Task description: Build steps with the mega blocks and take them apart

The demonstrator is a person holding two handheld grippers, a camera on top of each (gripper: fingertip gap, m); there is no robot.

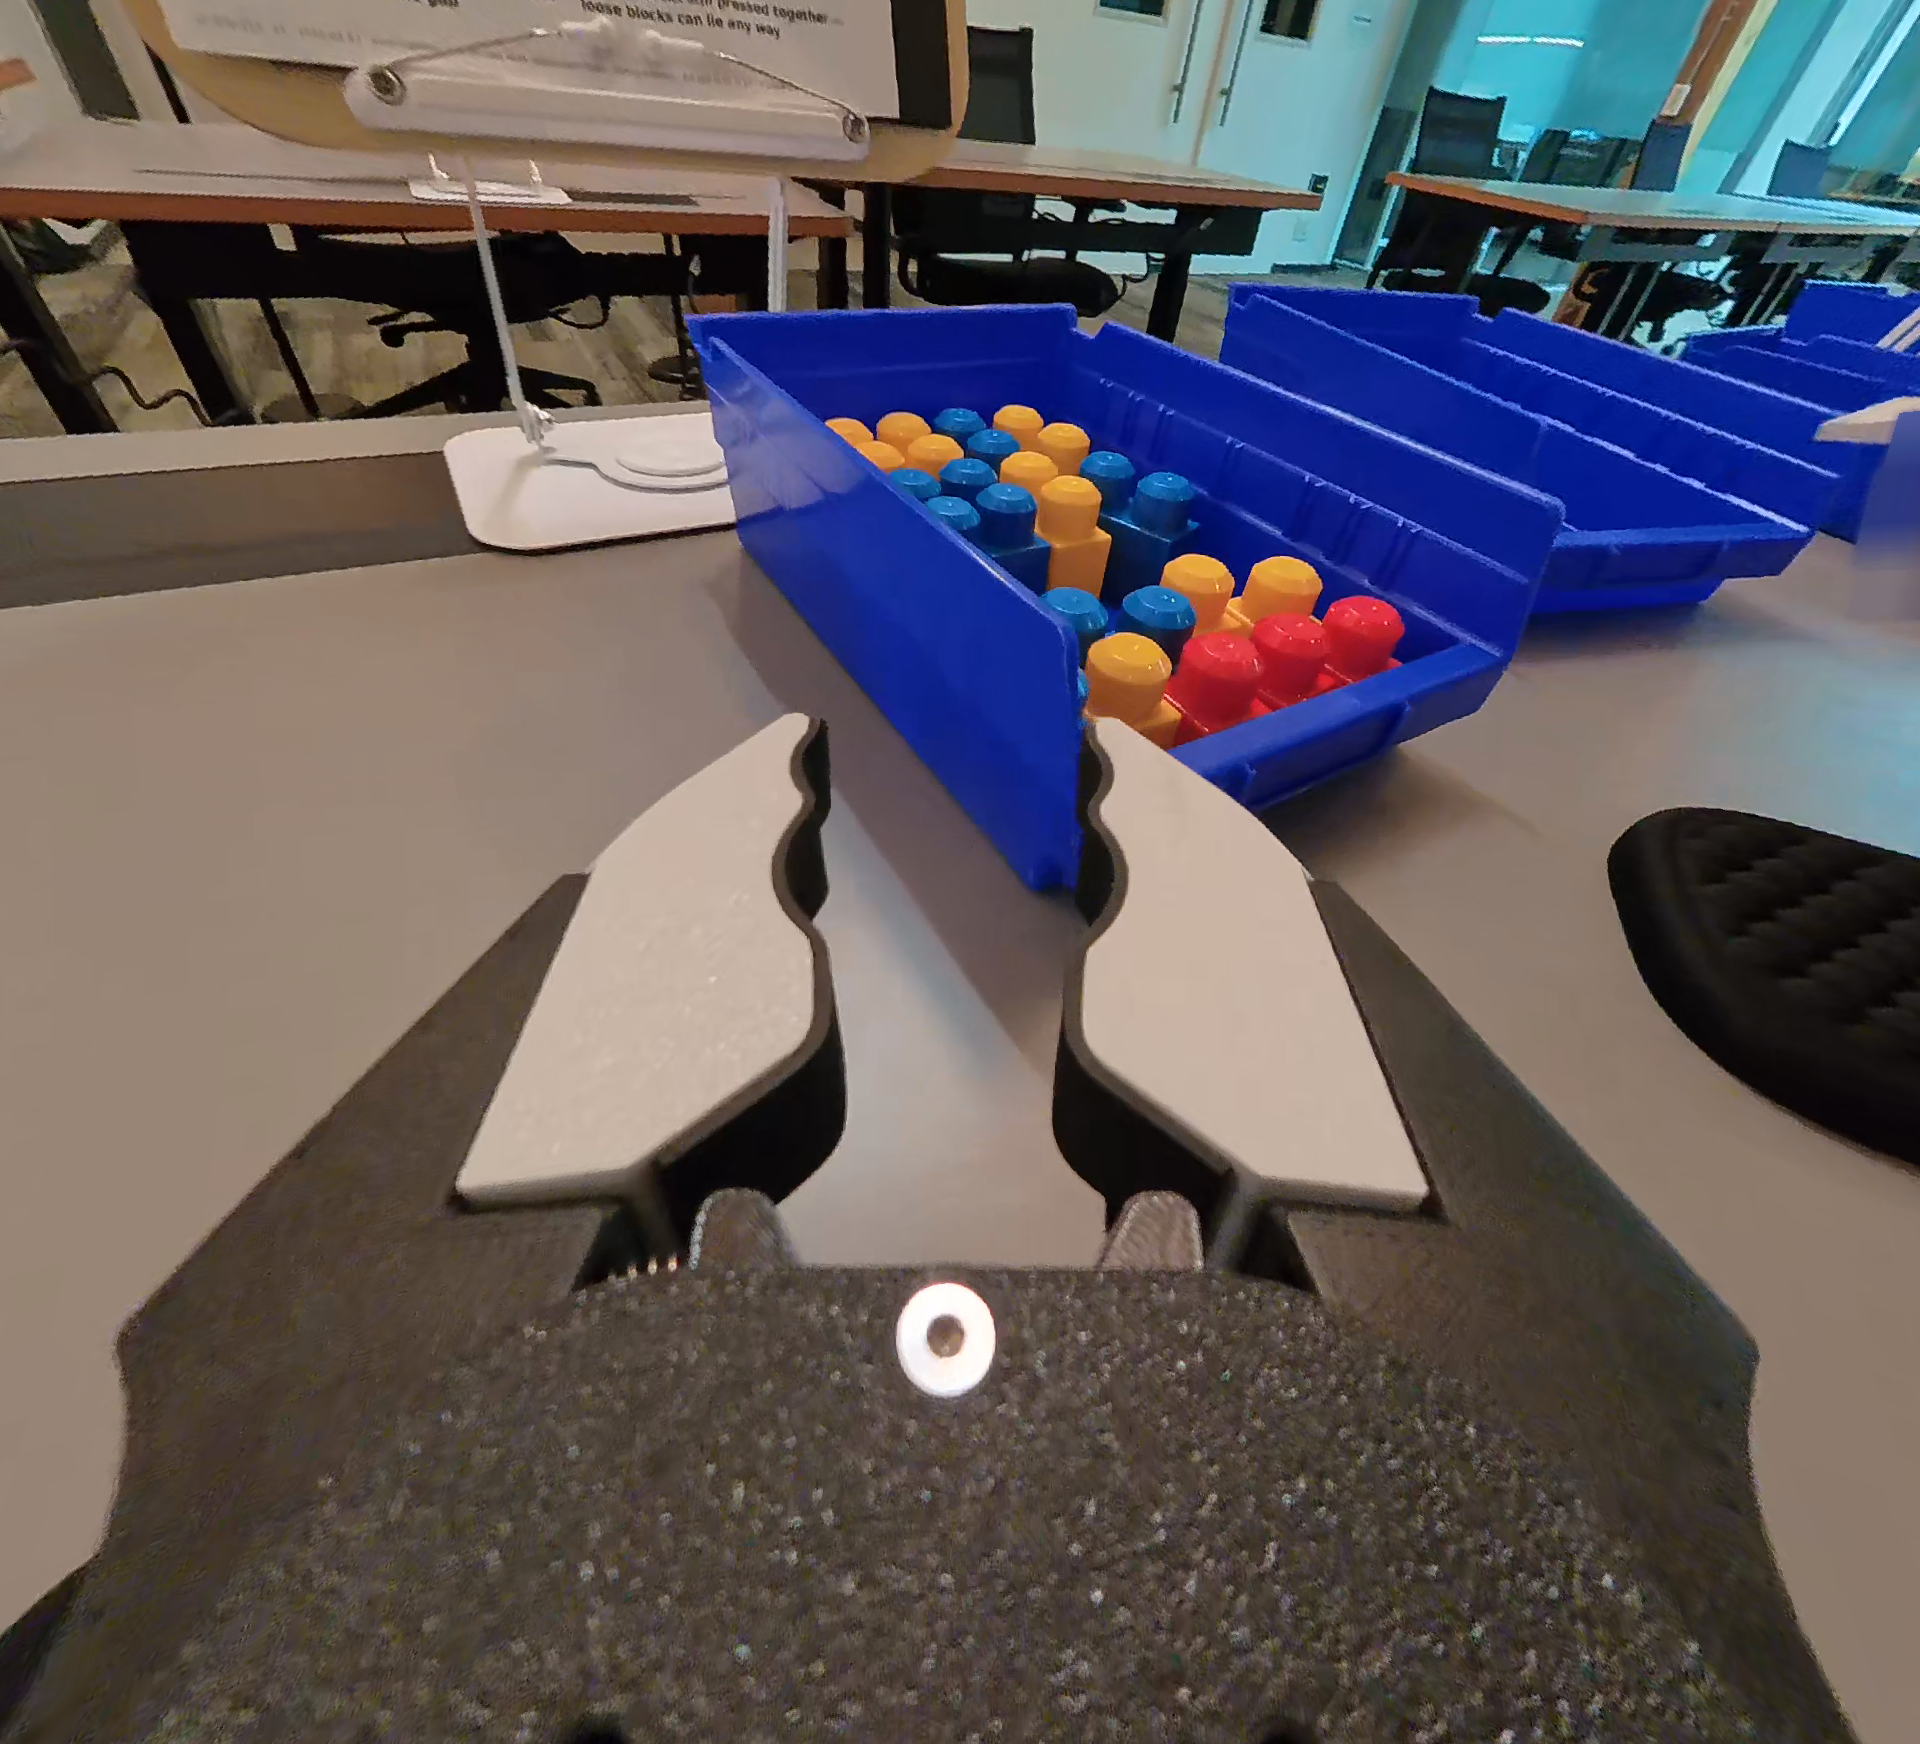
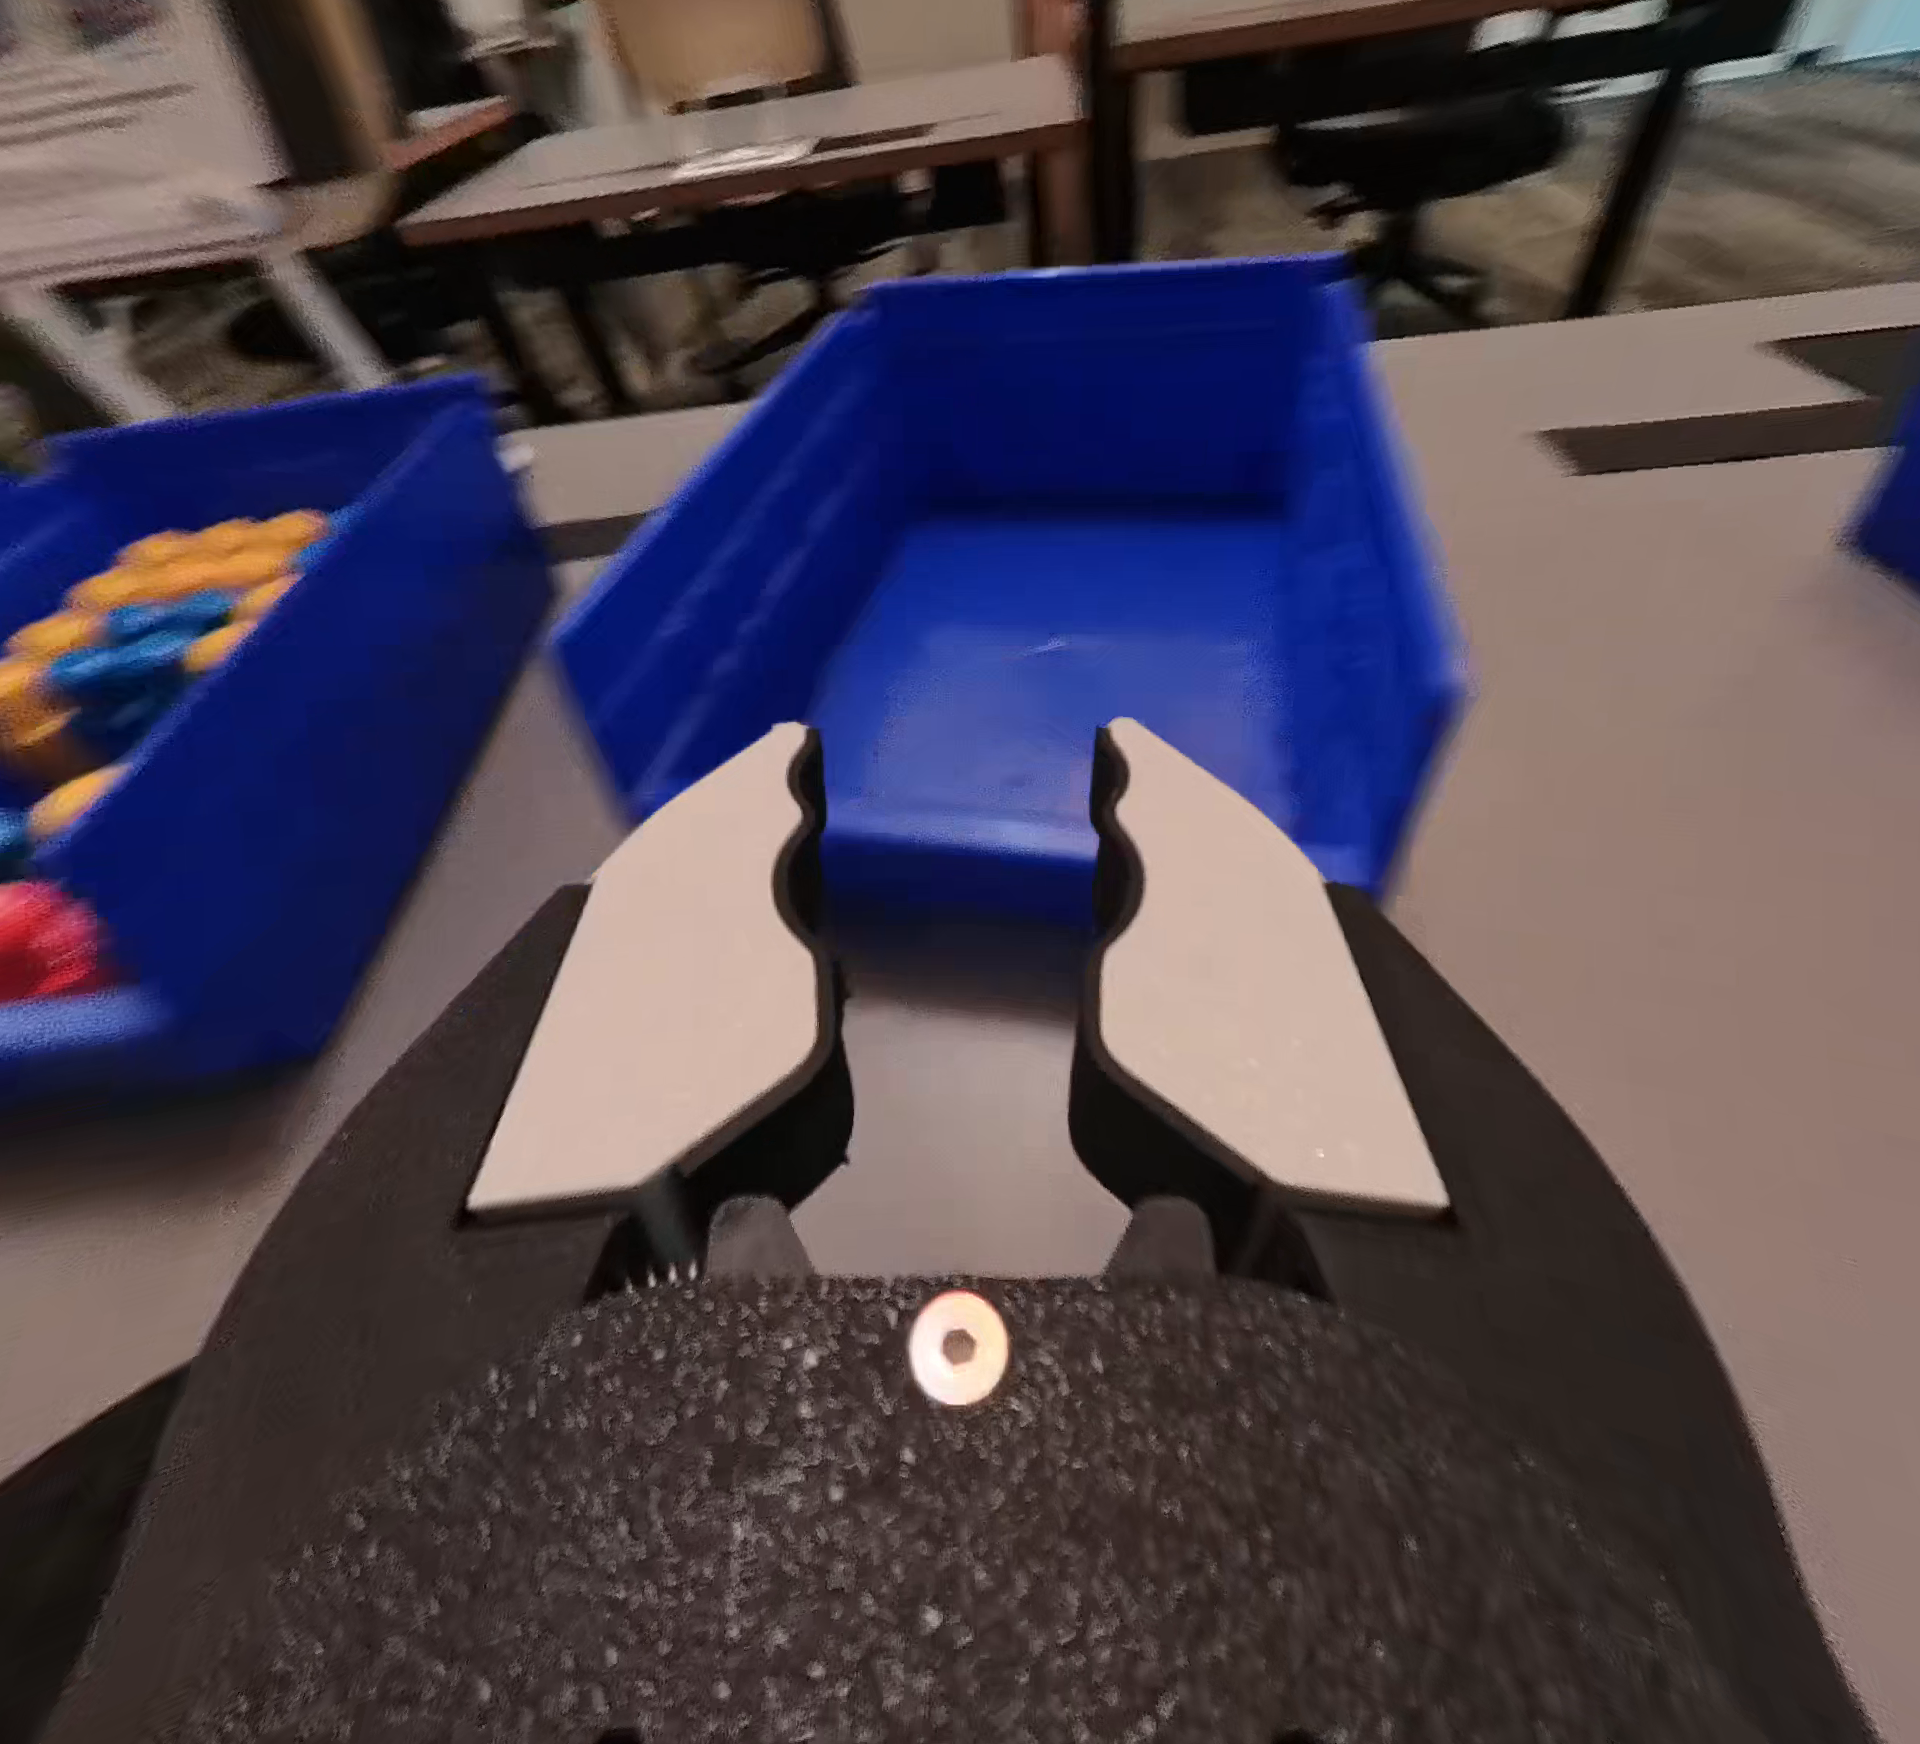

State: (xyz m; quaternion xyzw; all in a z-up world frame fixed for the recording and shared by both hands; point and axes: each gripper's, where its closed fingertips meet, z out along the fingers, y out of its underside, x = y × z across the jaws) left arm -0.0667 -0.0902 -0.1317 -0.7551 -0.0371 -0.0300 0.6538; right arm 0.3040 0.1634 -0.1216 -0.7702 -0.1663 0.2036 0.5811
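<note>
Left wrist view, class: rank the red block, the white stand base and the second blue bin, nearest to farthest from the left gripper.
From the left gripper:
1. Red block, just ahead, right, at the near bin's front.
2. White stand base, ahead, left.
3. Second blue bin, far right.

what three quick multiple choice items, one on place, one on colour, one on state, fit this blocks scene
1. Where are the mega blocks?
A. loose on the table
B. in a blue bin
C. between the jaws

2. Which colours are the blocks?
A. orange, blue, red
B. green, pink, white
C. all black

3. How is the bin ahead of the right gripper?
A. full of blocks
B. turned upside down
C. empty

Answers: 1 B, the blocks stand inside the blue bin ahead of the left gripper. 2 A, only those three colours show. 3 C, its bare floor shows, and both grippers' jaws stand apart holding nothing.
</note>
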